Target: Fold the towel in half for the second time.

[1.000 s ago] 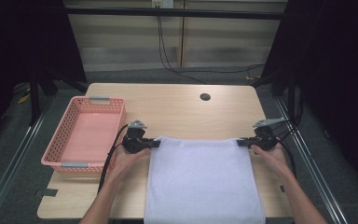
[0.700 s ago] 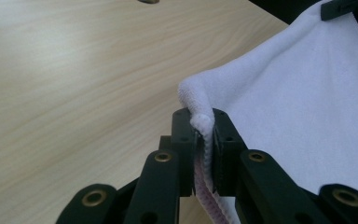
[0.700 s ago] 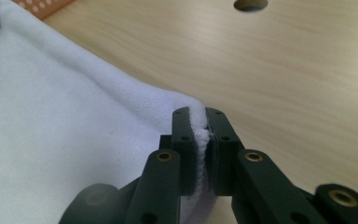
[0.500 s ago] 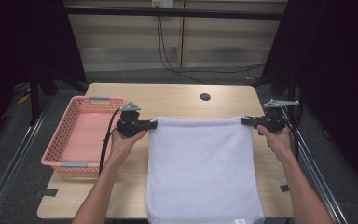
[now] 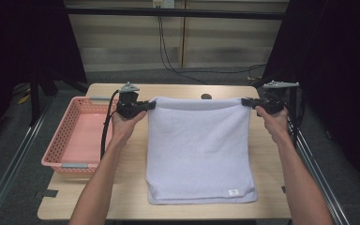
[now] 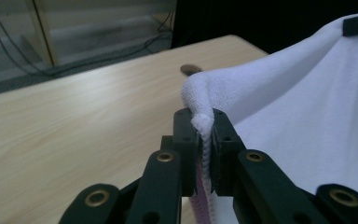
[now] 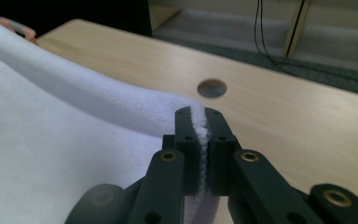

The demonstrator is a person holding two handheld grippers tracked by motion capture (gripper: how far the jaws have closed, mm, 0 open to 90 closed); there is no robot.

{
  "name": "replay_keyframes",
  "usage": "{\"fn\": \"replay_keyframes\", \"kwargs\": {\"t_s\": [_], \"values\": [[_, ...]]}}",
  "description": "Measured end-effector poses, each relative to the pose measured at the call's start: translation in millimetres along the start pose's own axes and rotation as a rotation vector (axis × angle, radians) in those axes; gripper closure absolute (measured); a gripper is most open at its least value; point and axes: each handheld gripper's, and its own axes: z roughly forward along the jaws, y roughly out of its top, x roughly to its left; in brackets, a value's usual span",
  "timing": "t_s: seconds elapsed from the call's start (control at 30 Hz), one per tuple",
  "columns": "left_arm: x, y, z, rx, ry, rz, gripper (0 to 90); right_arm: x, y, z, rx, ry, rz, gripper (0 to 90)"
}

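White towel (image 5: 199, 150) between both grippers

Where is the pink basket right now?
In the high view the pink basket sits on the table's left side, beside the white towel, just outside the left gripper.

Both forearms reach forward, spread wide apart. The left gripper (image 5: 151, 105) and the right gripper (image 5: 244, 101) are raised level, their 2 jaws each clamped on a corner of the towel (image 5: 199, 150).
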Motion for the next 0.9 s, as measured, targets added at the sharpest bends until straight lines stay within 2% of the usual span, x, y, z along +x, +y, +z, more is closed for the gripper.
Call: {"fn": "replay_keyframes", "kwargs": {"t_s": [0.03, 0.07, 0.13, 0.23, 0.37, 0.53, 0.6, 0.67, 0.73, 0.8, 0.9], "values": [[-2.6, -1.2, -0.8, 0.008, -0.004, 0.014, 83.8, 2.0, 0.3, -3.9, -0.035, 0.027, 0.014, 86.3], [-4.8, -3.2, -1.3, 0.007, -0.003, 0.023, 83.8, 3.7, -1.1, -6.5, -0.040, 0.038, 0.010, 86.3], [-6.6, -7.2, -3.0, 0.015, -0.021, 0.016, 83.9, 7.1, -6.9, -10.3, -0.018, 0.033, -0.008, 86.3], [-13.5, -13.1, -10.8, 0.016, -0.035, 0.016, 83.9, 12.1, -16.6, -21.7, -0.029, 0.070, -0.005, 86.3], [-30.1, -19.8, -26.2, 0.007, -0.064, 0.057, 83.9, 17.9, -23.4, -38.2, -0.003, 0.103, -0.027, 86.3], [-41.4, -34.6, -40.4, 0.001, -0.077, 0.059, 83.8, 25.1, -34.3, -58.4, -0.022, 0.125, -0.031, 86.2], [-45.4, -41.3, -43.6, 0.018, -0.071, 0.071, 83.8, 30.9, -40.7, -65.6, -0.031, 0.139, -0.043, 86.1], [-47.4, -48.3, -46.8, 0.019, -0.099, 0.059, 83.8, 36.6, -47.1, -72.3, -0.032, 0.149, -0.051, 86.1], [-48.5, -52.8, -49.3, 0.022, -0.101, 0.049, 83.8, 41.2, -52.3, -76.8, -0.025, 0.149, -0.070, 86.1], [-48.0, -56.7, -53.2, 0.017, -0.116, 0.018, 83.8, 43.9, -58.3, -79.5, -0.018, 0.151, -0.076, 86.1], [-53.8, -63.8, -57.2, 0.029, -0.118, 0.026, 83.8, 49.0, -66.9, -82.0, 0.001, 0.164, -0.084, 86.1]]}}
